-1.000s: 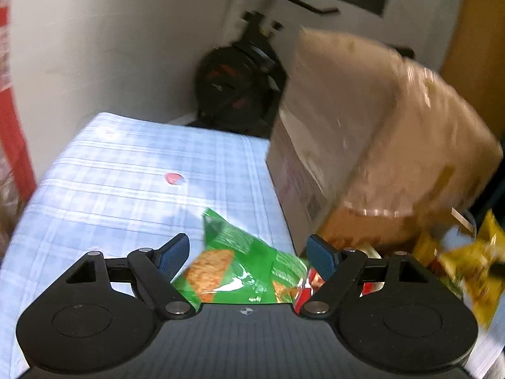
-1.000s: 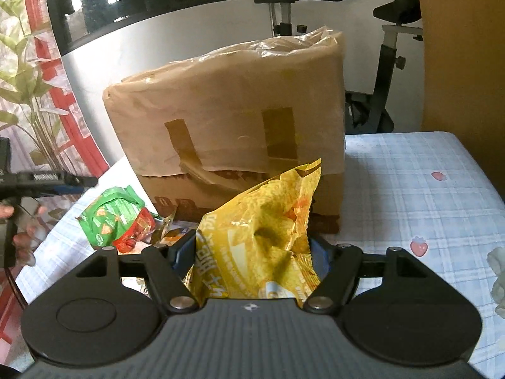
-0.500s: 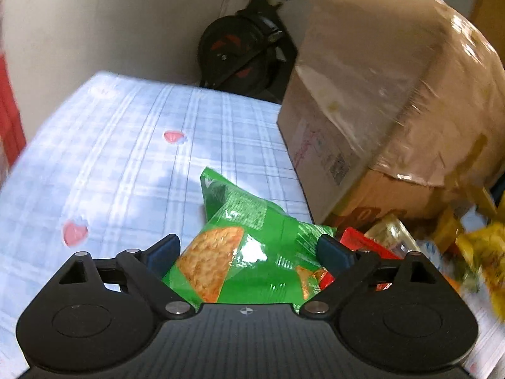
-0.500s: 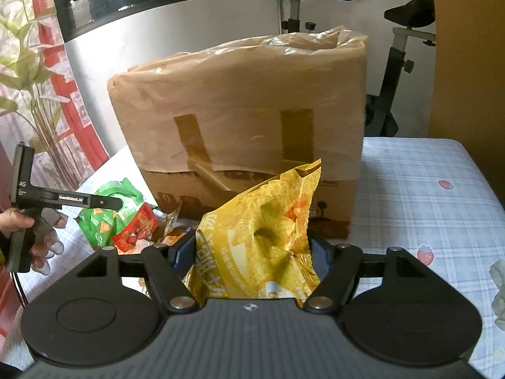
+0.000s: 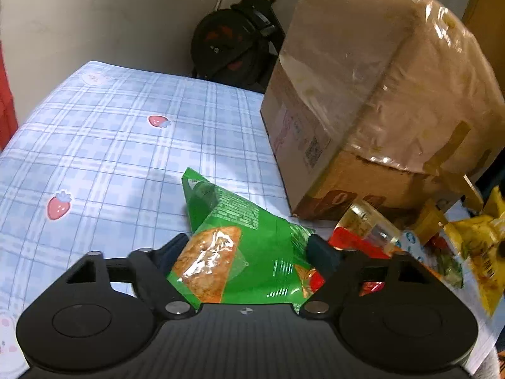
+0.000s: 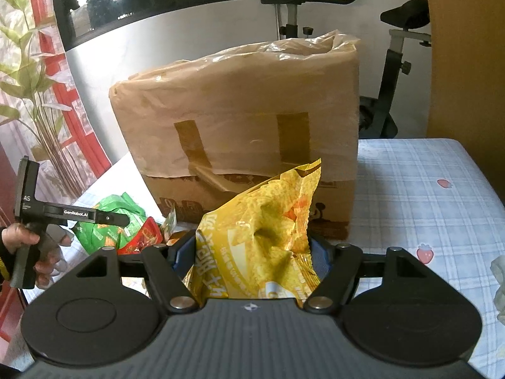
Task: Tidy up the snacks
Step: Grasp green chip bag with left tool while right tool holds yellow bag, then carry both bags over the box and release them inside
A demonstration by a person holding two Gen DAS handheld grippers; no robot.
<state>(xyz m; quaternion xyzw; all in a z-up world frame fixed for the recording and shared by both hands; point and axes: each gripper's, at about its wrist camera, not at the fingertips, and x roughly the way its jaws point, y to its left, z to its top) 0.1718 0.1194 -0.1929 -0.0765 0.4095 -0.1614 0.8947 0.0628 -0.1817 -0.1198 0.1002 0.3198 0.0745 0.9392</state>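
now left gripper (image 5: 246, 246) clamped on green bag (image 5: 240, 252), right gripper (image 6: 251, 252) on yellow bag (image 6: 262, 240), beside box (image 6: 240, 126) edge

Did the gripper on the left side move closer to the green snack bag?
Yes. The left gripper has moved forward around the green snack bag, toward the cardboard box.
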